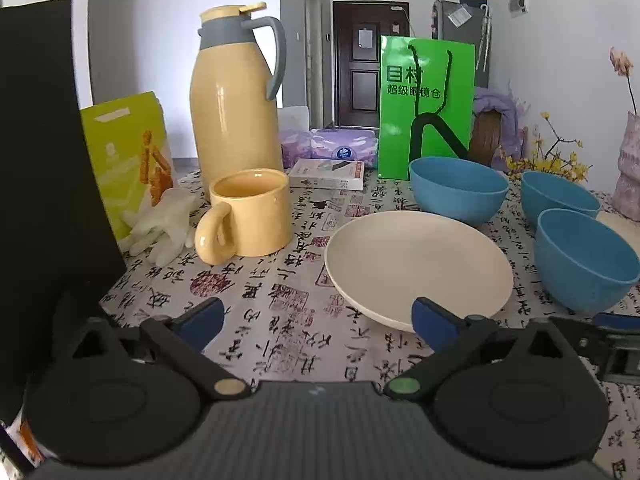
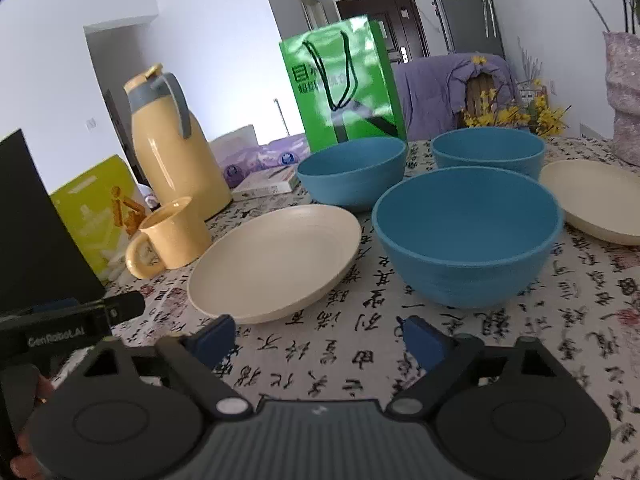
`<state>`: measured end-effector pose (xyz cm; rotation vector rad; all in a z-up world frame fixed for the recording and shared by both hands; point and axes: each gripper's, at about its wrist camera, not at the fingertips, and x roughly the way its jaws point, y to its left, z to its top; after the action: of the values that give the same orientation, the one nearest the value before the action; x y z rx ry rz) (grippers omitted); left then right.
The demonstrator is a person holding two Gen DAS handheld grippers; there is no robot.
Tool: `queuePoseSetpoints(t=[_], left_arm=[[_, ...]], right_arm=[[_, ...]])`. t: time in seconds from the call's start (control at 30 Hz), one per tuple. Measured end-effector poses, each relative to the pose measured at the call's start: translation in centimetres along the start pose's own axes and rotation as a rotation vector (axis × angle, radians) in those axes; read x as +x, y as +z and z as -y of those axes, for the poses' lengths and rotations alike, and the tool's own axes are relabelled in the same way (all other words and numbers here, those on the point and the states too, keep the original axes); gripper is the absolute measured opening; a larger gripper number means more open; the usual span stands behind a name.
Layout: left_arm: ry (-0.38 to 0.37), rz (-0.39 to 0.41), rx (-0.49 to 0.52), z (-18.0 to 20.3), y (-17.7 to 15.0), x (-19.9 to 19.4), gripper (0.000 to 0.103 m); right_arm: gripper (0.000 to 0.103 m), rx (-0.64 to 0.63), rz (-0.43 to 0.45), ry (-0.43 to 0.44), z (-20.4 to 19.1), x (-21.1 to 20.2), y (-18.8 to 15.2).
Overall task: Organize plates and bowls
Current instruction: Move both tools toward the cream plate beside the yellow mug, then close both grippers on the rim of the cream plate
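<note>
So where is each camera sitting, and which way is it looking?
Left wrist: on the left gripper, looking forward and down over its open fingers at the cream plate and yellow mug.
Right wrist: on the right gripper, fingers open, looking at the nearest blue bowl; the left gripper and a bit of hand show.
Shared: plate, mug, bowls, yellow jug, green bag.

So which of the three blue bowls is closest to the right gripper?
The front bowl, straight ahead of the open right gripper. The other two bowls sit behind it, nearer the green bag.
</note>
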<state>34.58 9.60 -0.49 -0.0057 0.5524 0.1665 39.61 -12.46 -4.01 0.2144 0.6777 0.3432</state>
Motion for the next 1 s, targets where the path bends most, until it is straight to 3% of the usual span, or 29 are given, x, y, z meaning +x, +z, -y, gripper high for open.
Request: queuePoseSetpoints(t=[0.2, 0.4, 0.63, 0.83, 1.0], left_arm=[[-0.044, -0.051, 0.007, -0.7, 2.0, 4.1, 0.077], [-0.103, -0.099, 0.046, -0.5, 3.9, 8.3, 0.057], [-0.119, -0.174, 0.060, -0.5, 4.6, 12.6, 0.027], [-0.146, -0.202, 0.045, -0.7, 4.4, 14.4, 0.014], [-0.147, -0.201, 0.028, -1.0, 4.2, 14.6, 0.011]], right_arm=[[0.062, 0.041, -0.038, 0.010, -0.5, 3.4, 1.1], [0.055, 0.063, -0.041, -0.032, -0.7, 6.4, 2.0], [0.036, 0.047, -0.047, -0.081, -0.8, 8.7, 2.3], [0.027, 0.034, -0.047, -0.104, -0.6, 9.7, 2.3], [0.025, 0.043, -0.038, -0.104, -0.4, 9.9, 2.4]])
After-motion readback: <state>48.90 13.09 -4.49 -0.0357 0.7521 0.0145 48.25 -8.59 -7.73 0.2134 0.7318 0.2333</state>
